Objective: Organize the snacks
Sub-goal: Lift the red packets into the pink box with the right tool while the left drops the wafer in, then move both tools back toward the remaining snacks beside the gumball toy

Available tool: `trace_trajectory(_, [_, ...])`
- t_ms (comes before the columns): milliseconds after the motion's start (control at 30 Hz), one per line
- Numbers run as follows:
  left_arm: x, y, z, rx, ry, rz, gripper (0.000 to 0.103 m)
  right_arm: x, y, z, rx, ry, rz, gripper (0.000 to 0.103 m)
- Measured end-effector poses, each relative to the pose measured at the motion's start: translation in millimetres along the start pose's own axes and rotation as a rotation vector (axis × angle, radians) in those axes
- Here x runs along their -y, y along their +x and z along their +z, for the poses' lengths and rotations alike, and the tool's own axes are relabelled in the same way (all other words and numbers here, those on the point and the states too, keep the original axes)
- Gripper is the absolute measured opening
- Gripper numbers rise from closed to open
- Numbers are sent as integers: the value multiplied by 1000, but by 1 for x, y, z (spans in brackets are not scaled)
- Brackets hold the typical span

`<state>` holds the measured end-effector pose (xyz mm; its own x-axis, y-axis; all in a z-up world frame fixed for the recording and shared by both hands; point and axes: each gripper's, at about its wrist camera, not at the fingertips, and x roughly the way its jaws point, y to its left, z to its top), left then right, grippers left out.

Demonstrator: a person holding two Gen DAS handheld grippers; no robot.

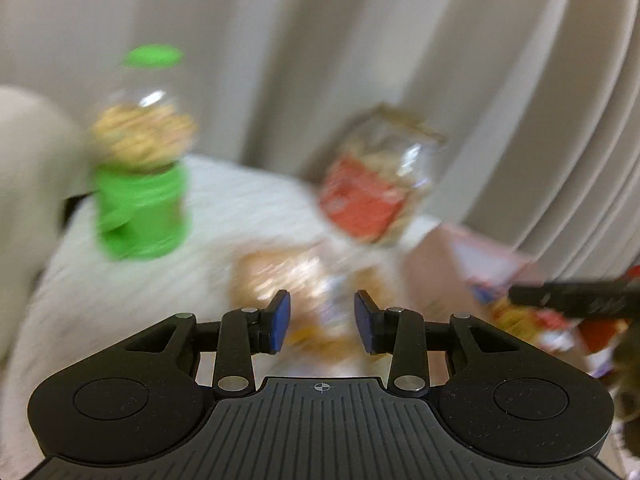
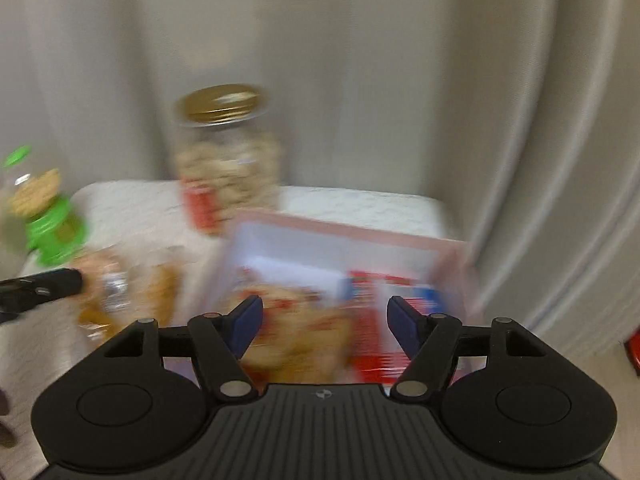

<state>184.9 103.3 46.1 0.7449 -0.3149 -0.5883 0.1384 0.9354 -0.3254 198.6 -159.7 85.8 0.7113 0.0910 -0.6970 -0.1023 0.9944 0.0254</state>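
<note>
Both my grippers are released, nothing between the pads: left gripper over the clear snack bag, right gripper over the pink tray. The gold-lidded jar, at eleven o'clock, could topple if the right gripper swings too wide.

No text can be read: the jar's red label and the snack packets are blurred.
</note>
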Motion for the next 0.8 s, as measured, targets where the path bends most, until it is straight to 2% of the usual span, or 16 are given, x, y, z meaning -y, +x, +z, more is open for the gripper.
trace_trajectory(167, [-24, -13, -22, -68, 1, -21, 40, -68, 19, 10, -103, -49, 150, 70])
trace_trajectory(333, [-39, -29, -36, -98, -16, -13, 40, -123, 63, 8, -181, -123, 110, 70])
trace_trajectory(467, [-53, -42, -43, -98, -51, -28, 40, -151, 86, 5, -183, -203, 18, 69])
trace_trajectory(533, [-58, -44, -47, -104, -65, -32, 39, -155, 92, 8, -192, -193, -7, 69])
trace_trajectory(667, [-67, -48, -51, -103, -97, -58, 37, -151, 92, 14, -234, -128, 7, 68])
trace_trajectory(800, [-70, -50, -51, -96, -111, -70, 37, -165, 74, 6, -254, -149, 90, 68])
